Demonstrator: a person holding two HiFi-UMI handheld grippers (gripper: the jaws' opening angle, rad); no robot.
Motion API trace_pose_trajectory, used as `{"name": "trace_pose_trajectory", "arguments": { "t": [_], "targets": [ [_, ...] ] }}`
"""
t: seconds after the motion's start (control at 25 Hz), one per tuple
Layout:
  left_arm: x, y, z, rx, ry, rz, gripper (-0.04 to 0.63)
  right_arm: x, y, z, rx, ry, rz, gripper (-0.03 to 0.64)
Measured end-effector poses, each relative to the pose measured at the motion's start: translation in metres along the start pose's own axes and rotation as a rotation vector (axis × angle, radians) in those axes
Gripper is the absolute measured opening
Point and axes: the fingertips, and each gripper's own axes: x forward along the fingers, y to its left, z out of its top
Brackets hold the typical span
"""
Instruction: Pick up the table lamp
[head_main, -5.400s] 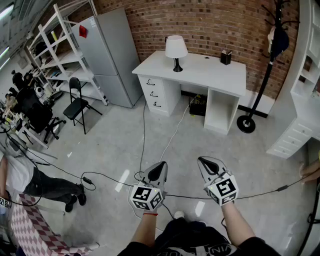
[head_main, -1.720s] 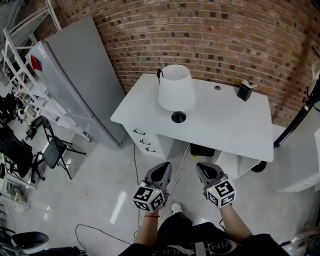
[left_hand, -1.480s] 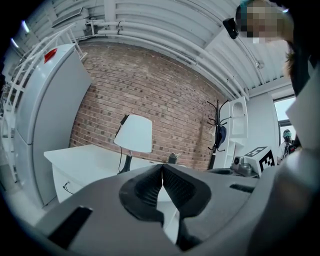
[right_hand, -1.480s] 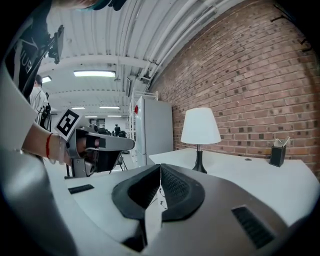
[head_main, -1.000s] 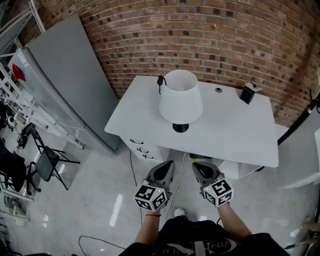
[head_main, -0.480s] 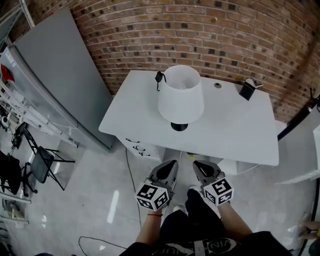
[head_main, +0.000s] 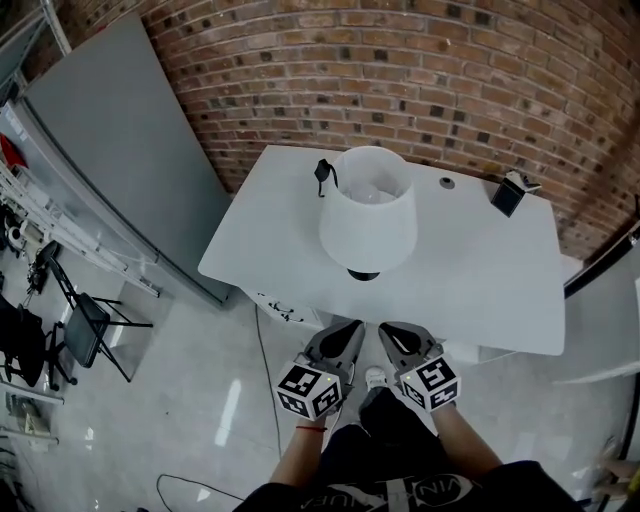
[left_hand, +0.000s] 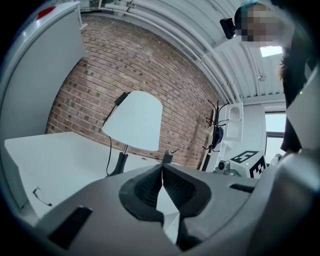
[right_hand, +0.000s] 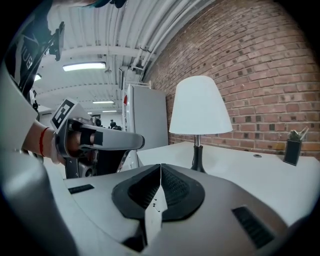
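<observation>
A white table lamp (head_main: 367, 222) with a cone-shaped shade and a black base stands upright near the middle of the white rectangular table (head_main: 480, 285), which sits against the red brick wall (head_main: 450, 80). Its black cord (head_main: 323, 176) shows behind the shade. A small black pen holder (head_main: 508, 194) sits at the far right corner, well apart from the lamp. The left tongs (head_main: 352, 330) and right tongs (head_main: 388, 332) hover side by side at the table's near edge, short of the lamp. Each pair is pressed fully together with nothing between. A tall grey fridge (head_main: 110, 140) stands left of the table.
</observation>
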Motion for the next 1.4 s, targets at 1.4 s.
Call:
{"name": "trace_pose_trajectory", "arguments": {
  "t": [1.4],
  "targets": [
    [0.134,0.022,0.030,-0.312,-0.197,-0.368,0.094,0.062,-0.091,-0.043,0.066,0.131,0.004,0.003]
  ]
}}
